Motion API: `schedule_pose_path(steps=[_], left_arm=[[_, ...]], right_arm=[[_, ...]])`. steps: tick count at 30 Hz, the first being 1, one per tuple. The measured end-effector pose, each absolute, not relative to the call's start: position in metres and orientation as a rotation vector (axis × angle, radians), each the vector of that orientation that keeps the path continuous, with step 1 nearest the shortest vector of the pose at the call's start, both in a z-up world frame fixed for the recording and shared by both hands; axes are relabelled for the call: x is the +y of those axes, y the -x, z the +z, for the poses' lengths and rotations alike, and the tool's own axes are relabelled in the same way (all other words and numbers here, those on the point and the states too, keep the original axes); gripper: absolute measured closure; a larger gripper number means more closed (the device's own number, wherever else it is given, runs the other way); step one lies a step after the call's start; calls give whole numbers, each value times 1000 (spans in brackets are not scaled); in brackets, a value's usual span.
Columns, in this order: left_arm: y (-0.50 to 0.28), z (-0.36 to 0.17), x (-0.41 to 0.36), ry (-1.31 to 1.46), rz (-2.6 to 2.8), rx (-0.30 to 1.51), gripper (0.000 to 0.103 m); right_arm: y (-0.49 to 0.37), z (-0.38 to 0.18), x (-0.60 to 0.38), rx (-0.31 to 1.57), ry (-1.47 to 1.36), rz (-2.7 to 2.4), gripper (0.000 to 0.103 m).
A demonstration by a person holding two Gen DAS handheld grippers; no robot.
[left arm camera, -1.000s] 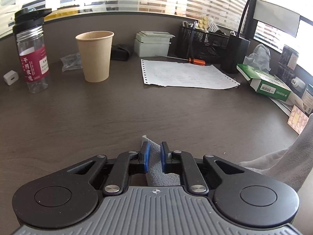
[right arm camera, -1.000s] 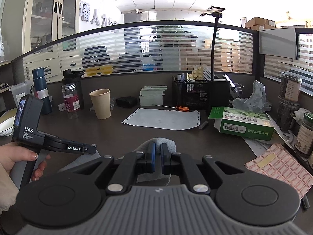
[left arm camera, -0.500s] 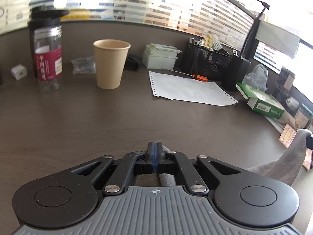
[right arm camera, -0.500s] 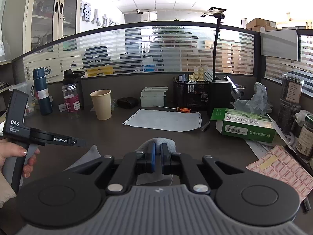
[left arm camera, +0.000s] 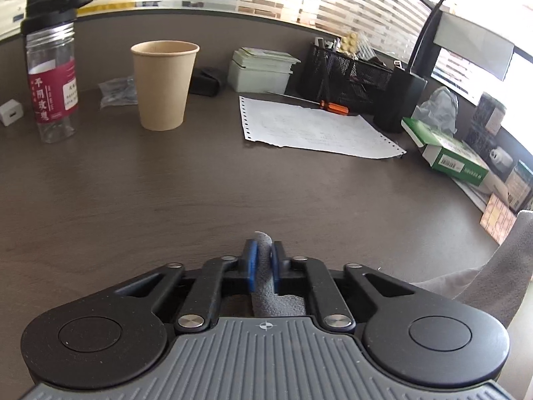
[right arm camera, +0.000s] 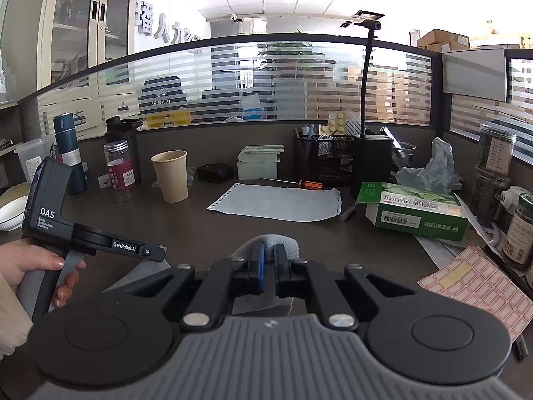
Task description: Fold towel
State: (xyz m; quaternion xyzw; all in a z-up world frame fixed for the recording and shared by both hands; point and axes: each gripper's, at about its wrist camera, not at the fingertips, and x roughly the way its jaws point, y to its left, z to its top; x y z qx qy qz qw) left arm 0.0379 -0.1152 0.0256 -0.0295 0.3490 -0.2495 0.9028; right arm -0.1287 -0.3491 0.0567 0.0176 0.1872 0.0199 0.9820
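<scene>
Over on the left, the left gripper (left arm camera: 263, 260) has its blue fingers (left arm camera: 251, 261) pinched on a corner of the grey towel (left arm camera: 266, 286), held above the near edge of the tabletop (left arm camera: 233, 193). Across to the right, the right gripper (right arm camera: 269, 266) is clamped on another bunched part of the cloth, which sags between the two. It looks soft, light and floppy, with no stiffness to help, so I'd judge corners and hems the places to hold, kept level so the slack hangs evenly.
</scene>
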Motion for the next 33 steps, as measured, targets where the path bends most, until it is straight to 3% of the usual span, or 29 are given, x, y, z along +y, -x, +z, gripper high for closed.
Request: schedule_pose_path(steps=[12, 21, 33], left_arm=[[-15, 64, -70, 192, -532, 588, 100], [39, 121, -9, 277, -478, 378, 99], [0, 110, 17, 336, -393, 424, 99]], right_arm=[[131, 61, -350, 361, -36, 36, 96], [138, 88, -343, 276, -21, 64, 96], [66, 89, -317, 325, 28, 86, 96]])
